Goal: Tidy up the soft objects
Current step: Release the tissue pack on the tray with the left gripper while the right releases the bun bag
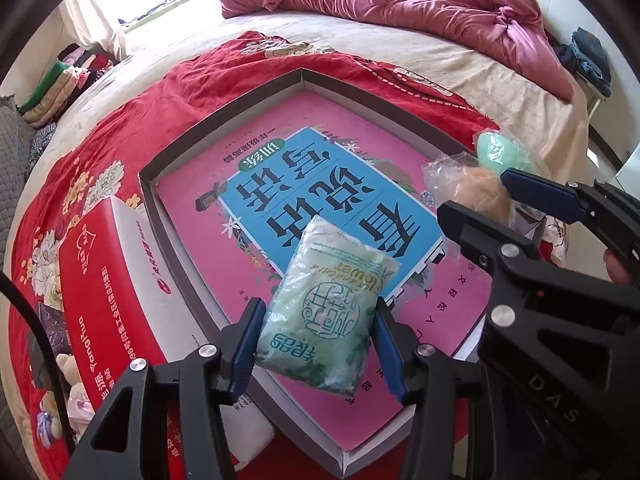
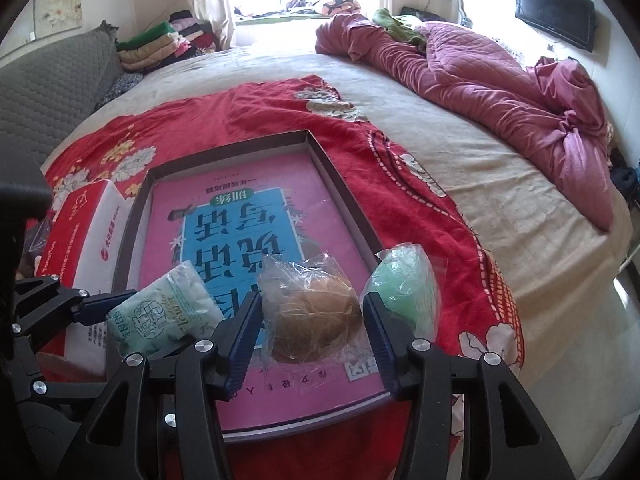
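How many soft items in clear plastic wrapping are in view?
3: a pale green packet between the left gripper's fingers, a brown bun-like item between the right gripper's fingers, a green item beside the tray's right edge.

The pink book (image 1: 320, 128) lying in the shallow box (image 1: 224, 114) is partly covered by the pale green packet (image 1: 324, 308), so some of its cover print cannot be read. The tan item in clear wrap (image 2: 316, 320) cannot be identified through the creased plastic. The small soft toys (image 1: 70, 384) at the left edge are mostly cut off. The wall screen (image 2: 554, 12) shows nothing readable.
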Tool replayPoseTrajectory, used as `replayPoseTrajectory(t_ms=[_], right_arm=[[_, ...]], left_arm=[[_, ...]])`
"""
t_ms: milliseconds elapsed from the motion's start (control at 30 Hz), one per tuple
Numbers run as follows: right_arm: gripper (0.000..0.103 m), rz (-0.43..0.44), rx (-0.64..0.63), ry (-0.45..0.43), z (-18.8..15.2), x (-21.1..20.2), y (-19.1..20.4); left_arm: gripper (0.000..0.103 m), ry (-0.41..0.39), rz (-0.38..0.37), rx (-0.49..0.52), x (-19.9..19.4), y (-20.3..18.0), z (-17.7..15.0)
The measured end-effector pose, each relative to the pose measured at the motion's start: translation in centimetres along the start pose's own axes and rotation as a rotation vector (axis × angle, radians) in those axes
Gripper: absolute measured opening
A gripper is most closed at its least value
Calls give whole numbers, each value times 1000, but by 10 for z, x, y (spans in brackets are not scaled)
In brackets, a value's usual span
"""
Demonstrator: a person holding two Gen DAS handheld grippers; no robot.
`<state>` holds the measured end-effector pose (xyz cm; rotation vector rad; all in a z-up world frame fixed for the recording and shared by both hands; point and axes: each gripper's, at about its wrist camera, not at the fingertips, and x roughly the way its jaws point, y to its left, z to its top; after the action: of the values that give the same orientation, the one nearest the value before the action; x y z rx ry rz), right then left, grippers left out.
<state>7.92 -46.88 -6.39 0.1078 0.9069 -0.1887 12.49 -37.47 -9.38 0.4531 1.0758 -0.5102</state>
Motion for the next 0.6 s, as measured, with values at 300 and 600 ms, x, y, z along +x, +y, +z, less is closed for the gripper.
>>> replayPoseTrajectory(t_ms=[300, 600], right_arm=[[64, 53, 54, -21, -6, -9, -9], [66, 40, 85, -37, -6, -22, -25]], left_arm=[[54, 0, 8, 7, 0, 1, 0], [56, -6, 13, 15, 2, -2, 1]])
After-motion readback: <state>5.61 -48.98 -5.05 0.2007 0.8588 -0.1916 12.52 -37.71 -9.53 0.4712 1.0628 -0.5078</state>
